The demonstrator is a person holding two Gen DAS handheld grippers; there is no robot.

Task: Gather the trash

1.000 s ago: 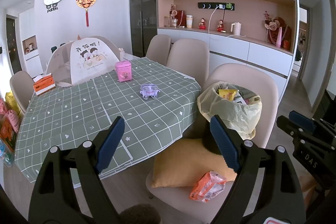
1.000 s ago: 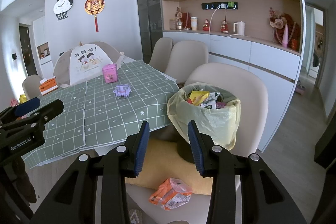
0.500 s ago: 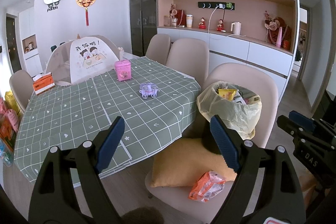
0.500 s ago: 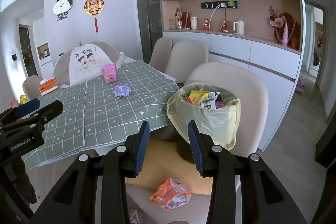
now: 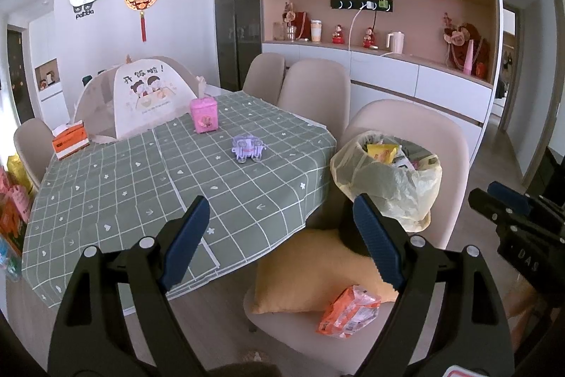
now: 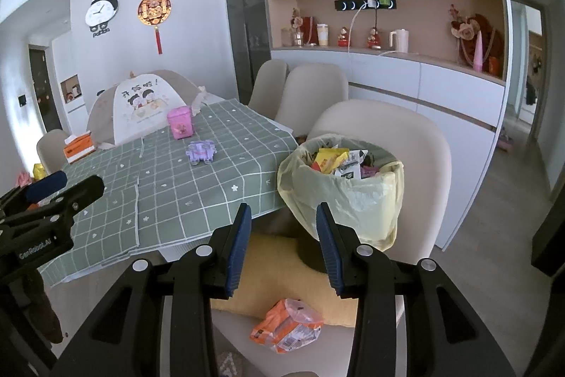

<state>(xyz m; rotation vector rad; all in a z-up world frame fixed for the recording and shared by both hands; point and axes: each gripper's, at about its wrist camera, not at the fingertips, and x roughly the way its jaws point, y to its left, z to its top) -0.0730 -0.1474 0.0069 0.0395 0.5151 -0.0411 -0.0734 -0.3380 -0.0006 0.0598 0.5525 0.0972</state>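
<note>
An orange snack wrapper [image 5: 348, 311] [image 6: 286, 325] lies on the seat of the nearest beige chair [image 5: 416, 129] [image 6: 395, 126], in front of a yellow cushion [image 5: 310, 271] [image 6: 279, 271]. On that chair stands a bin with a pale yellow bag [image 5: 392, 182] [image 6: 342, 196], full of wrappers. My left gripper [image 5: 279, 218] hangs open and empty above the table edge and the cushion. My right gripper [image 6: 284, 225] is open too, with a narrower gap and nothing in it, above the cushion and left of the bin.
A table with a green checked cloth [image 5: 141, 179] [image 6: 169, 179] carries a pink tin [image 5: 203, 113], a purple toy [image 5: 247, 149], an orange tissue box [image 5: 69, 140] and a mesh food cover [image 5: 141, 98]. More beige chairs [image 5: 314, 87] and a shelf wall stand behind.
</note>
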